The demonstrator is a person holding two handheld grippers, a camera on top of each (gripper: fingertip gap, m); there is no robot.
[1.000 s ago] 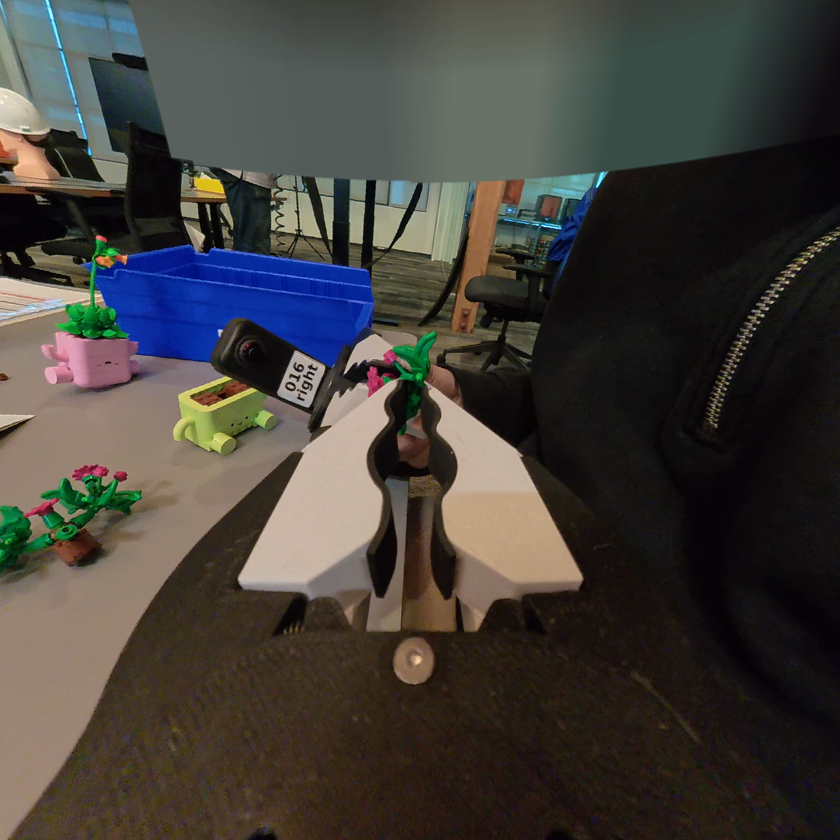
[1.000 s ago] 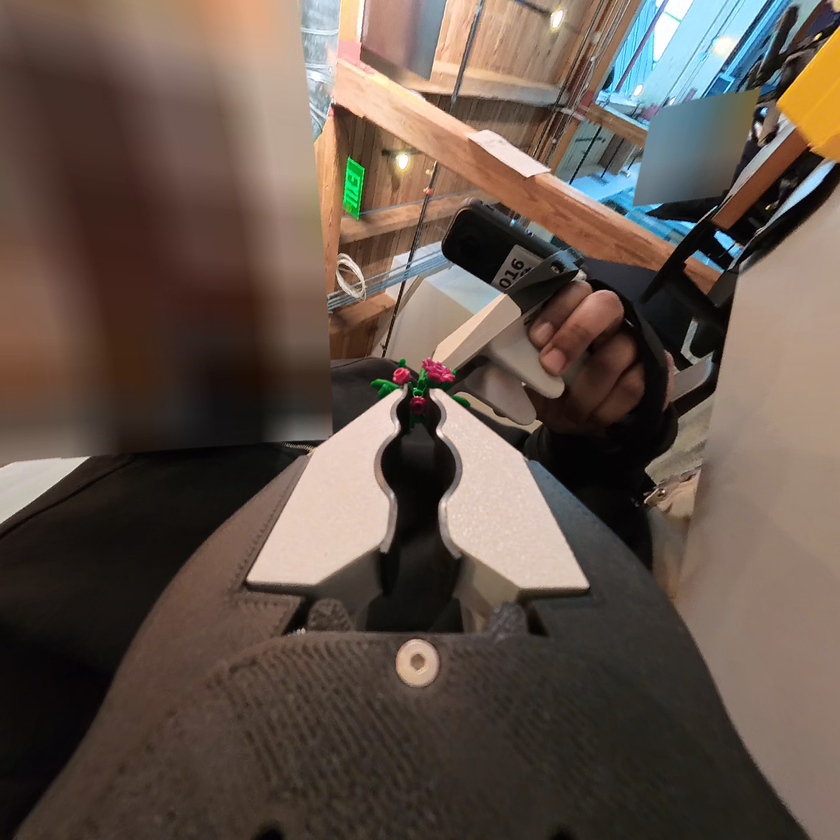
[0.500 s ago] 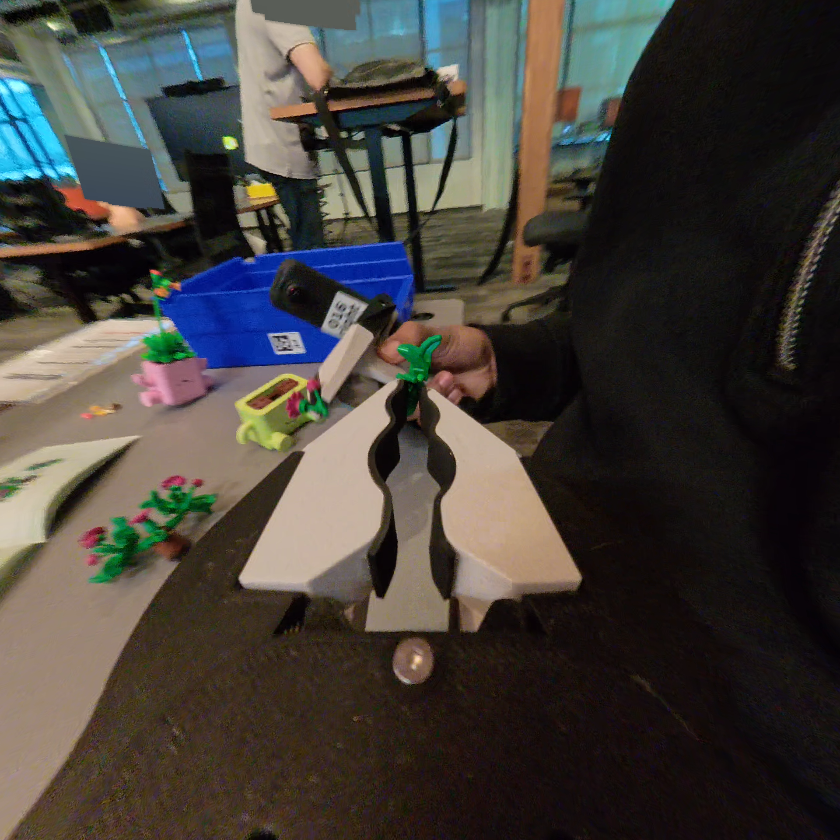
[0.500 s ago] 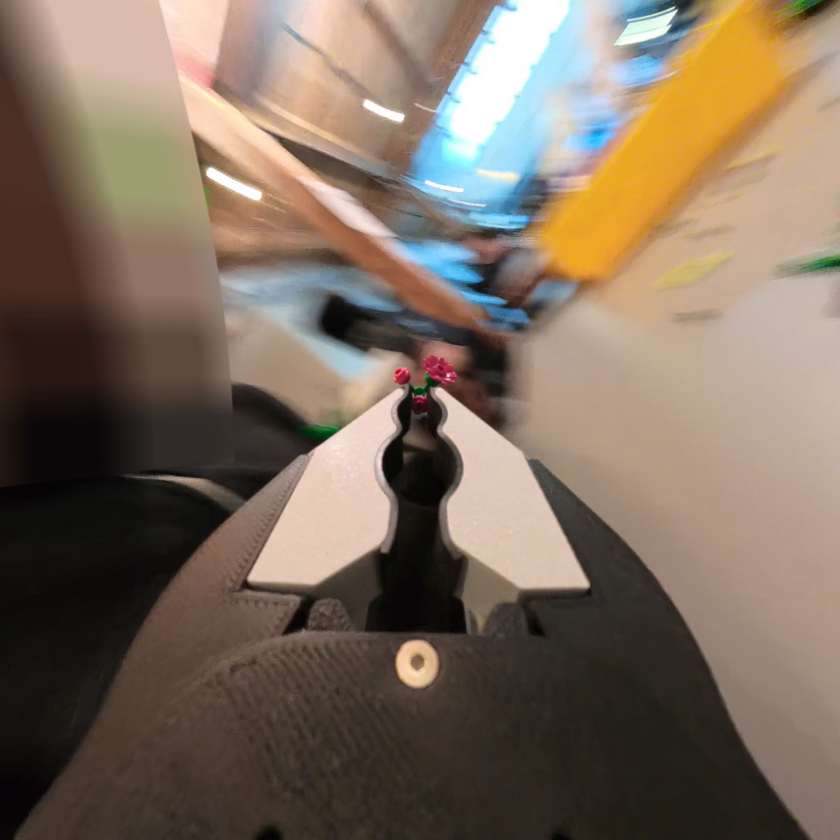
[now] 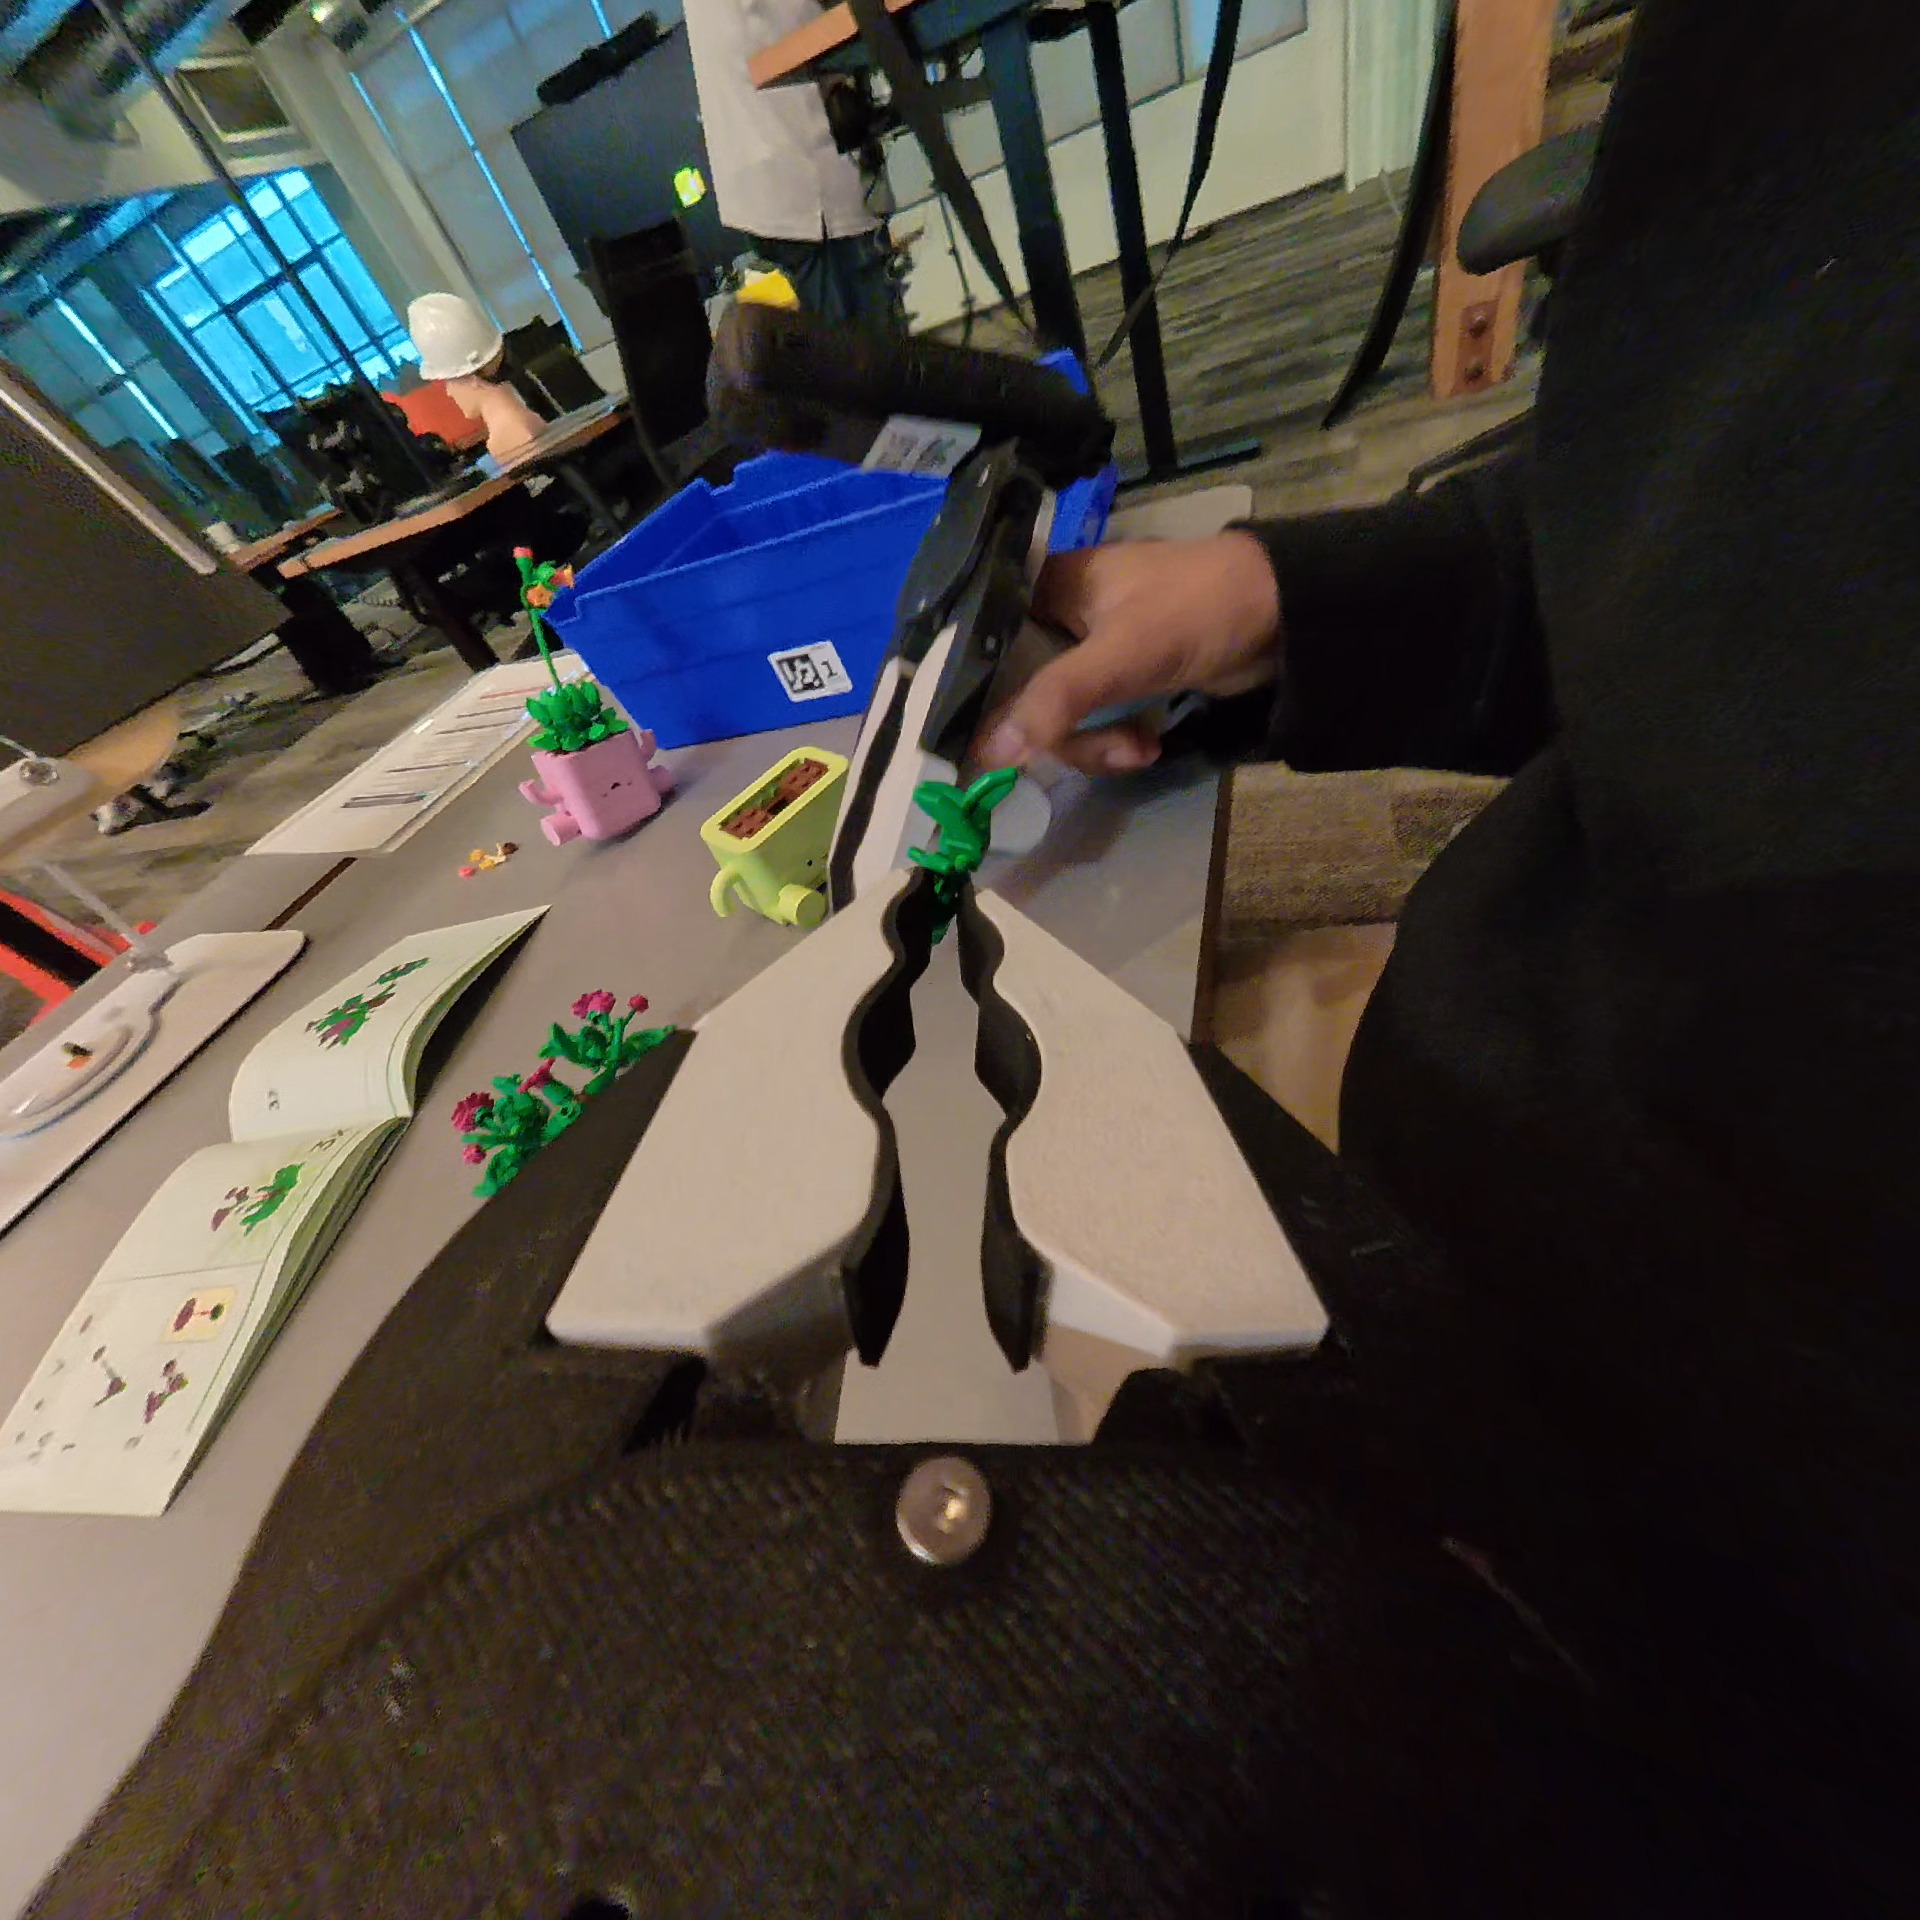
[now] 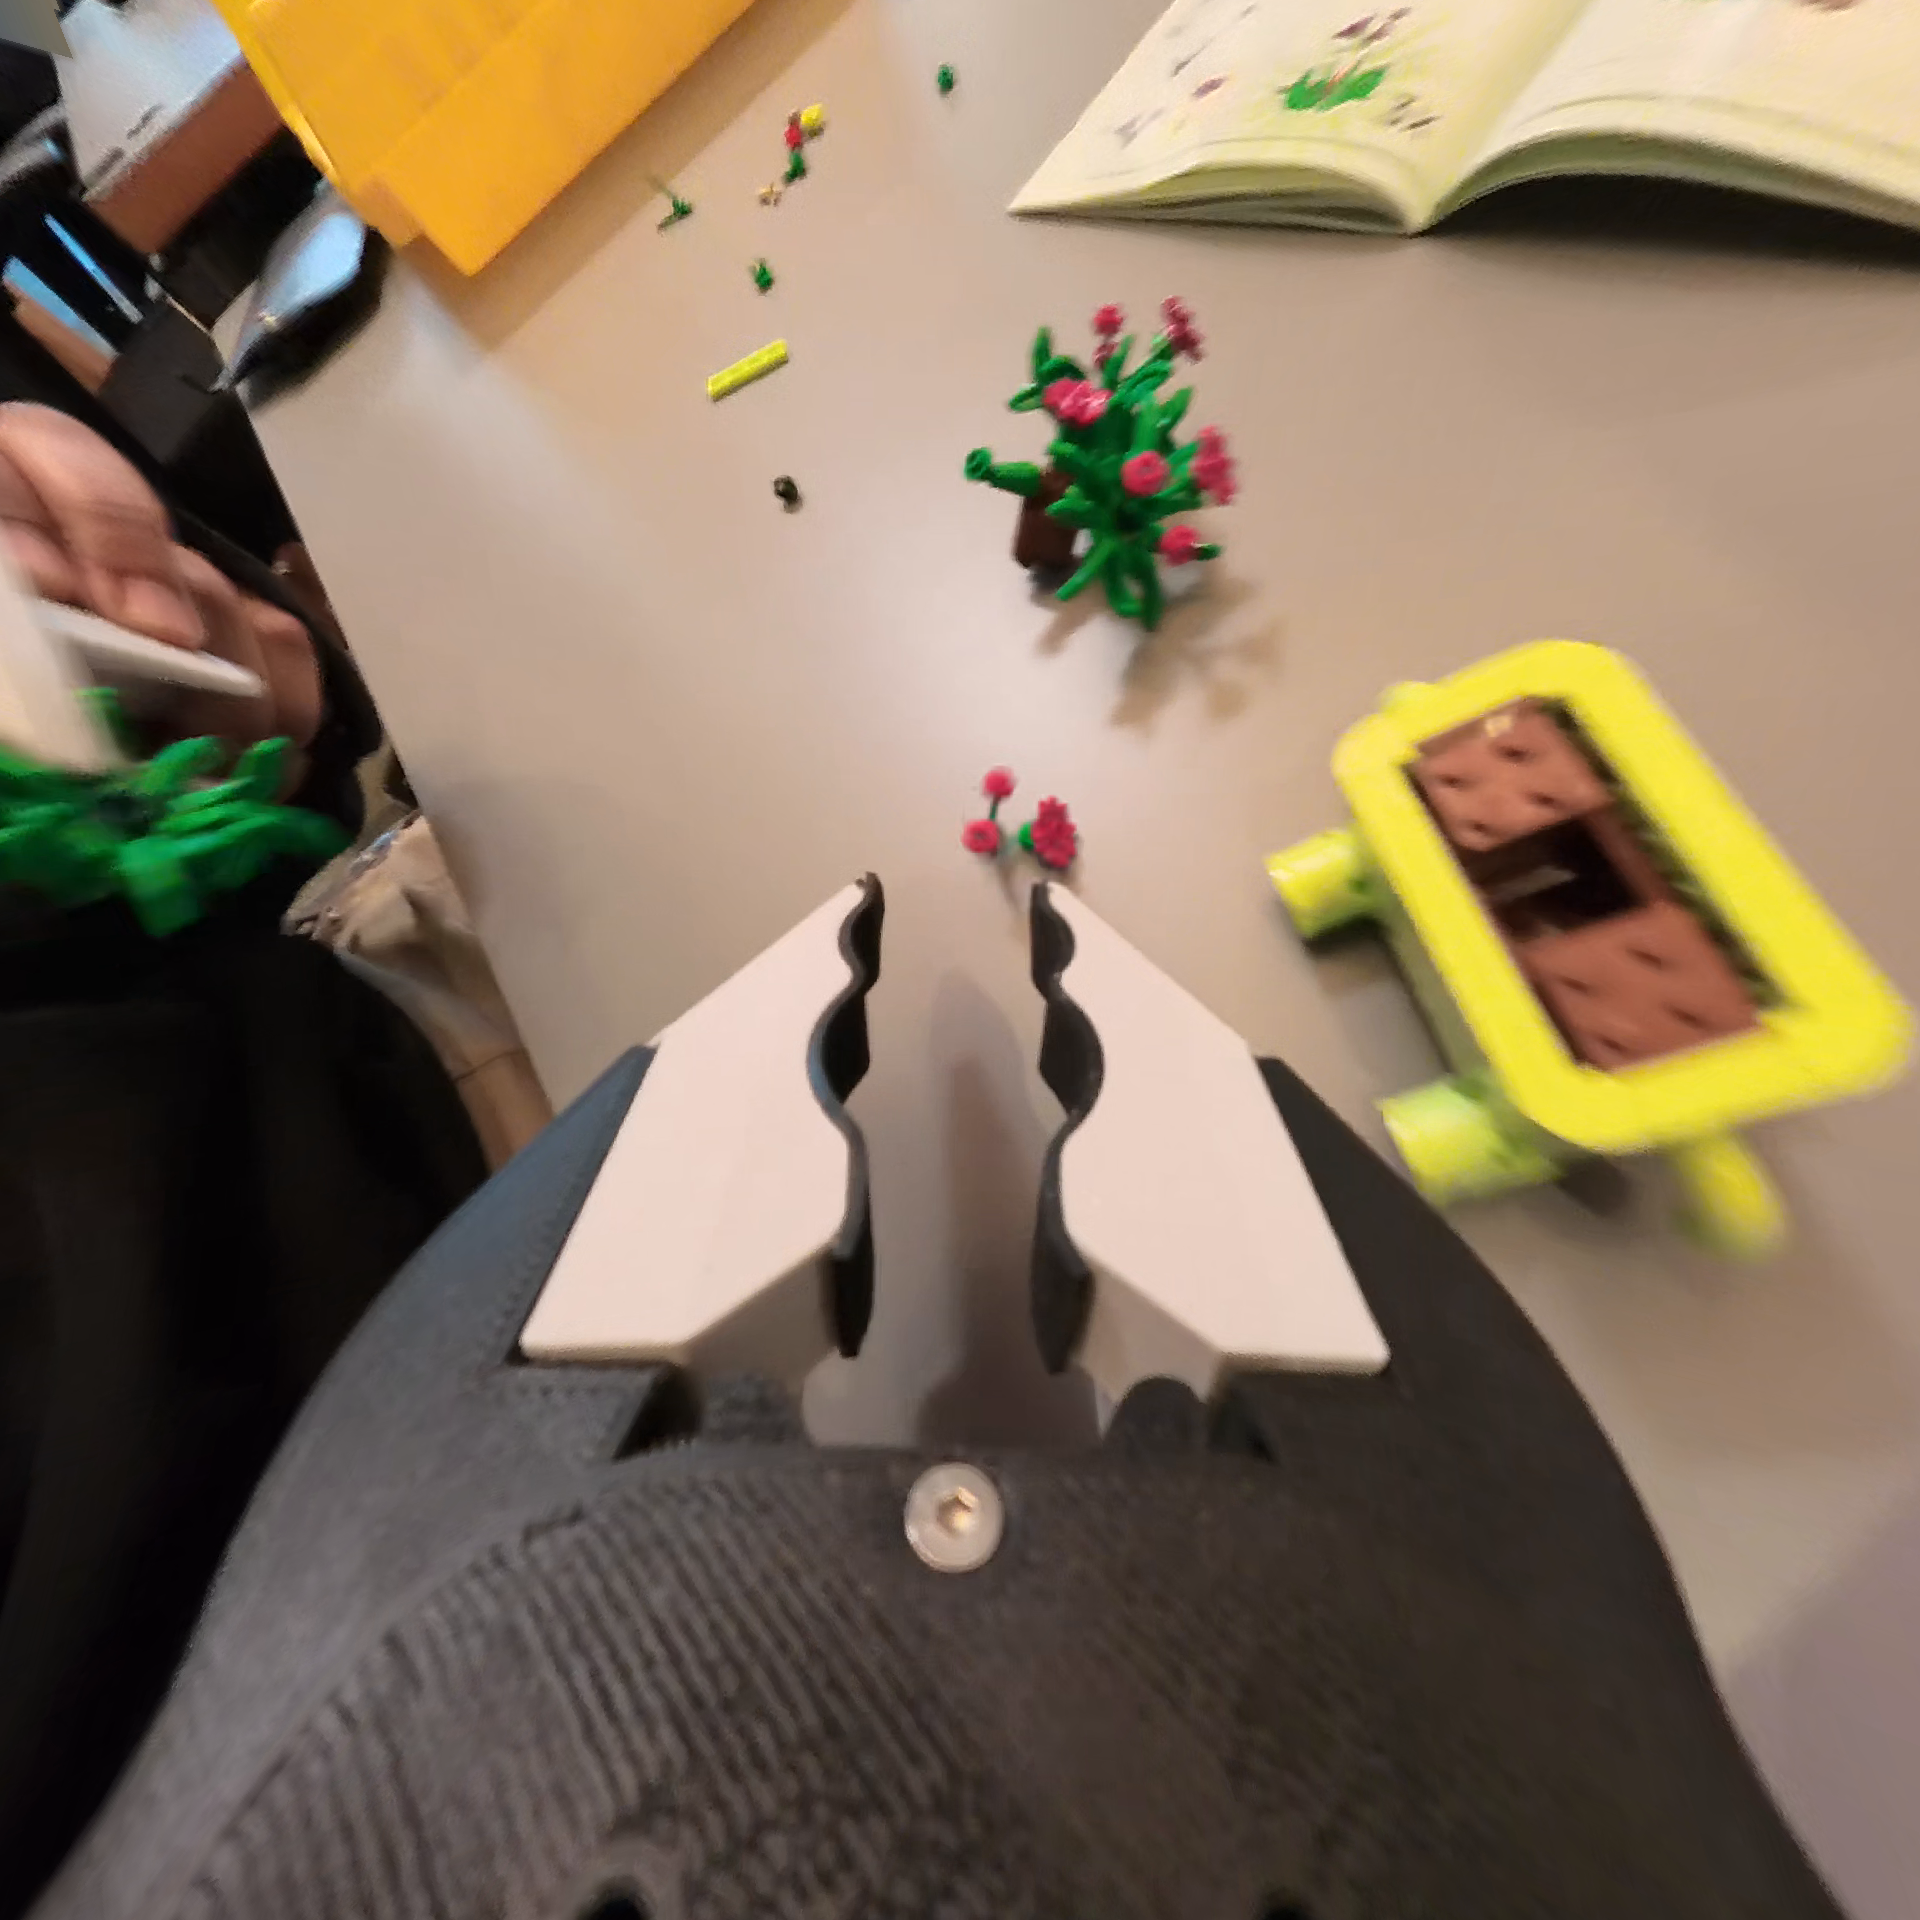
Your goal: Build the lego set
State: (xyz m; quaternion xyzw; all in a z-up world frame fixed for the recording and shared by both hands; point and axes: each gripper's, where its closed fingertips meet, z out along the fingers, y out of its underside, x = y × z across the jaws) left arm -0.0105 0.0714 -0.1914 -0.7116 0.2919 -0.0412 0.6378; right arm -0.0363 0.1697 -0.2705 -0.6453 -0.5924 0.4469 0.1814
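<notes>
My left gripper (image 5: 938, 899) is shut on a green leafy stem (image 5: 954, 826) and holds it above the grey table's (image 5: 634, 925) near edge. The stem shows blurred at the left of the right wrist view (image 6: 177, 831). My right gripper (image 6: 956, 904) is open and empty, pointing down at the table. A small pink flower sprig (image 6: 1023, 821) lies on the table just beyond its tips. A lime green pot (image 6: 1610, 914) with a brown studded top stands to the right of it. In the left wrist view the right gripper's fingers (image 5: 883, 748) stand beside that pot (image 5: 779, 821).
A flower bush on a brown base (image 6: 1122, 468) lies farther out. An open booklet (image 6: 1507, 114), a yellow bin (image 6: 468, 104) and loose small pieces (image 6: 748, 369) are beyond it. A pink pot with a plant (image 5: 597, 790) and a blue bin (image 5: 727, 623) stand at the back. The tips of one gripper are about 12 cm away from the tips of the other.
My right gripper swung down to the table, opened and let go of the pink flower sprig, which now lies on the table. My left gripper kept hold of the green stem.
</notes>
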